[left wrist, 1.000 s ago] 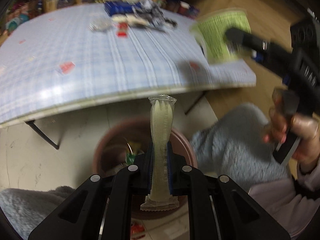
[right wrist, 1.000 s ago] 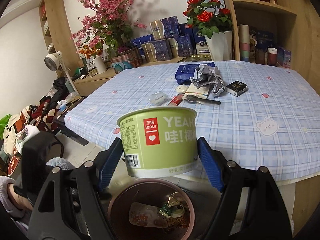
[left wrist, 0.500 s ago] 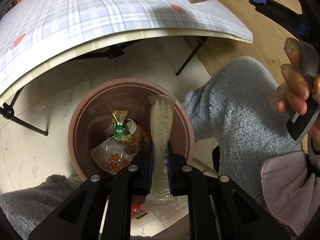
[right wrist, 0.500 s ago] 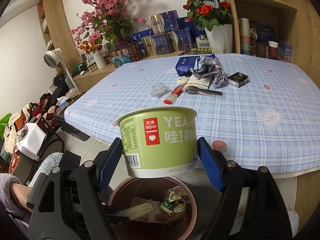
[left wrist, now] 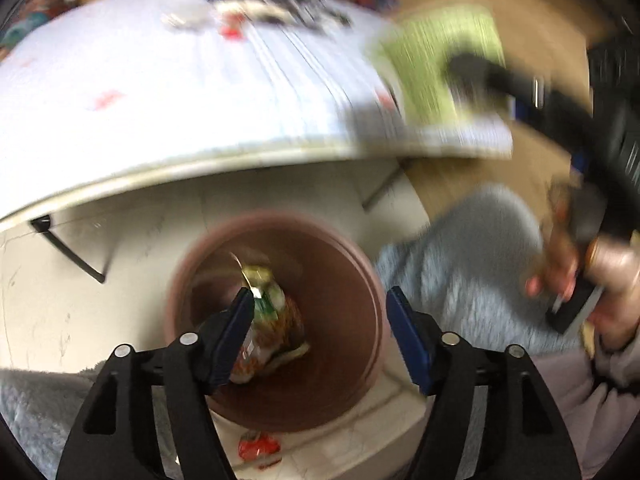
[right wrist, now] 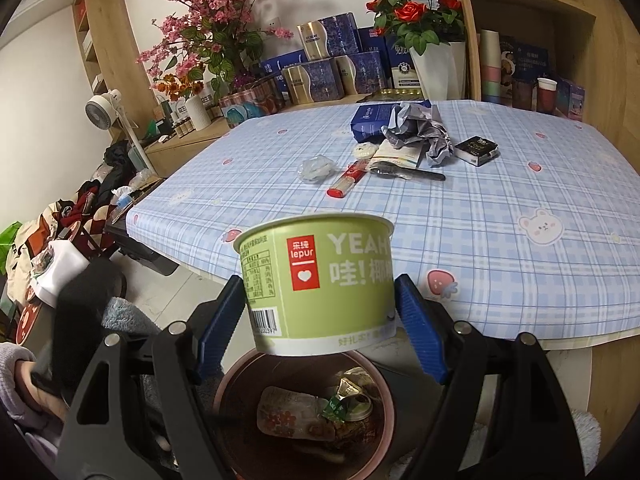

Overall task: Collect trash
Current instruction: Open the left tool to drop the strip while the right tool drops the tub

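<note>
Green paper cup [right wrist: 318,286] with white words is squeezed upright in the right gripper [right wrist: 320,320] above the brown bin [right wrist: 240,384]; left gripper [left wrist: 320,334] is spread wide, holding nothing.

A light green cup [right wrist: 316,284] with a red label and white letters is held between the blue pads [right wrist: 418,334] of the black right gripper [right wrist: 318,330]. Beyond the gripper, a bench [right wrist: 480,208] is covered in a blue and white checked cloth with pink strawberries. Below the gripper, a brown-pink bin [right wrist: 230,384] is seen. A red wrapper [left wrist: 258,446] lies on the white floor [left wrist: 80,292].
</note>
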The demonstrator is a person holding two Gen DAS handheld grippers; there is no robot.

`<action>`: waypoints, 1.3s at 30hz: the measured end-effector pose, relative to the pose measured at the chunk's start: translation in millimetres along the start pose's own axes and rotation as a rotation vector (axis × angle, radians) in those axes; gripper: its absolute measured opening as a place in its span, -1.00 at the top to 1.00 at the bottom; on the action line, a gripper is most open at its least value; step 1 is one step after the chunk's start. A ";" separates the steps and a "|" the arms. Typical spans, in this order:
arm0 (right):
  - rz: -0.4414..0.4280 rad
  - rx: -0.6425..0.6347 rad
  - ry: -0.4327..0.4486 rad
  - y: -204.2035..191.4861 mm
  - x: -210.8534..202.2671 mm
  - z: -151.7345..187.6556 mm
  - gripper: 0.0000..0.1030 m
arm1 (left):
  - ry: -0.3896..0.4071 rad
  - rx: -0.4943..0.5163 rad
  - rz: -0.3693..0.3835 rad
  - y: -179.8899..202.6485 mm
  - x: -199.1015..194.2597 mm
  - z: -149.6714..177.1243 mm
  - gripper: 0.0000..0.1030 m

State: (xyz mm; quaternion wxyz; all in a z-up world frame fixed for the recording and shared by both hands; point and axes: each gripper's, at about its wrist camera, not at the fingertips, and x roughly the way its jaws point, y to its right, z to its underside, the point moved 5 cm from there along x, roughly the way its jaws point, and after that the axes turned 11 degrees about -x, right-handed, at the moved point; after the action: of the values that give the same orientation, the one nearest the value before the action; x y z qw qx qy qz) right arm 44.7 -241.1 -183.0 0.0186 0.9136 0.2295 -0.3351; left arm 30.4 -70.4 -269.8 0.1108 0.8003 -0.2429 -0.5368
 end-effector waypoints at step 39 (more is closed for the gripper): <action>-0.168 -0.220 -0.270 -90.3 59.6 55.3 -0.61 | 0.517 -0.344 -0.193 -83.5 -91.6 -27.4 -0.75</action>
State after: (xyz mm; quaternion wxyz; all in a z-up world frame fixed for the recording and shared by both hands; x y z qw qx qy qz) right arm 12.2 -146.5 -252.0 0.1209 0.8305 0.3357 -0.4277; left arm 49.9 45.4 -221.6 0.2511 0.8990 -0.0355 -0.3570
